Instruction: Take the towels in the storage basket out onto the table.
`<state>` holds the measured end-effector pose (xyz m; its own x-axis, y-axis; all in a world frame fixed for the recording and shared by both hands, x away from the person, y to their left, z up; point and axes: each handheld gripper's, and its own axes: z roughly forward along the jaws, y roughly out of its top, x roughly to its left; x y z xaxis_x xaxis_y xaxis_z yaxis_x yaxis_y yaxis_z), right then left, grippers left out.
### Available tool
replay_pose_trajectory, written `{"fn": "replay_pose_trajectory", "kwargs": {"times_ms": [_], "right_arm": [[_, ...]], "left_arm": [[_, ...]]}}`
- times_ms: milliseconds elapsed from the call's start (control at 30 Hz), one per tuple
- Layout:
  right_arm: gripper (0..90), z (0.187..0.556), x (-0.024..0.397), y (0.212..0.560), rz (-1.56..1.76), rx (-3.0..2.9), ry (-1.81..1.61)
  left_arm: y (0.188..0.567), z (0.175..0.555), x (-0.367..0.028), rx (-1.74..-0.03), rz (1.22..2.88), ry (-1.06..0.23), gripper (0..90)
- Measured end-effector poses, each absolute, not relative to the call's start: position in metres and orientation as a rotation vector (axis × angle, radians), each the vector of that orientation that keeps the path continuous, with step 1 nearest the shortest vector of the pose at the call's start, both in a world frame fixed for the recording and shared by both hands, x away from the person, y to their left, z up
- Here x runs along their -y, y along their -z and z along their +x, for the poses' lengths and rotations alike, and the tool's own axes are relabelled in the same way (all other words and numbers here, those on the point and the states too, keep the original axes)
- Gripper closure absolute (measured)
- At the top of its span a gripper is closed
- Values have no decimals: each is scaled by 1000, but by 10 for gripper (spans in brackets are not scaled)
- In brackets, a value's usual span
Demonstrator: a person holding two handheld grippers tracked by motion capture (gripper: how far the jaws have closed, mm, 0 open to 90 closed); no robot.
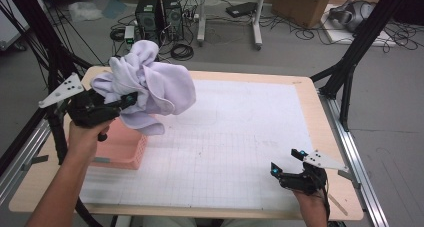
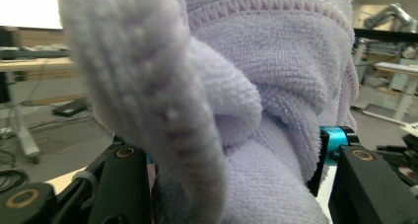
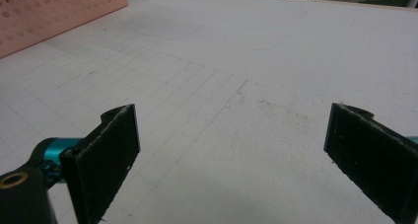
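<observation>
My left gripper [image 1: 129, 98] is clamped about half-wide on a bunched lavender towel [image 1: 150, 84], holding it in the air above the pink basket [image 1: 122, 147] at ten o'clock on the table [image 1: 250, 137]. My right gripper [image 1: 287, 161] rests at five o'clock, jaws spread wide with nothing between them over the gridded mat [image 3: 236, 86].

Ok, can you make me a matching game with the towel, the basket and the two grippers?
Things:
1 towel
2 basket
3 left gripper
4 right gripper

States:
A open, nothing between its jaws
B pink, on the table's left side
C lilac, bunched up in the air
D shut on the cloth

Pairs: 1-C, 2-B, 3-D, 4-A
</observation>
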<state>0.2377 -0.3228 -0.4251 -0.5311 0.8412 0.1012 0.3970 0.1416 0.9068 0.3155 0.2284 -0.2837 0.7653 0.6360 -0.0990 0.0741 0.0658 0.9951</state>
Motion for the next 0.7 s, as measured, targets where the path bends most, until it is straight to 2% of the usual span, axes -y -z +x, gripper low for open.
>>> {"fn": "replay_pose_trajectory", "kwargs": {"times_ms": [700], "right_arm": [[55,236,327,426,1188,-1992,-1346]], "left_arm": [[326,334,-111,-495,1601,-279,483]]}}
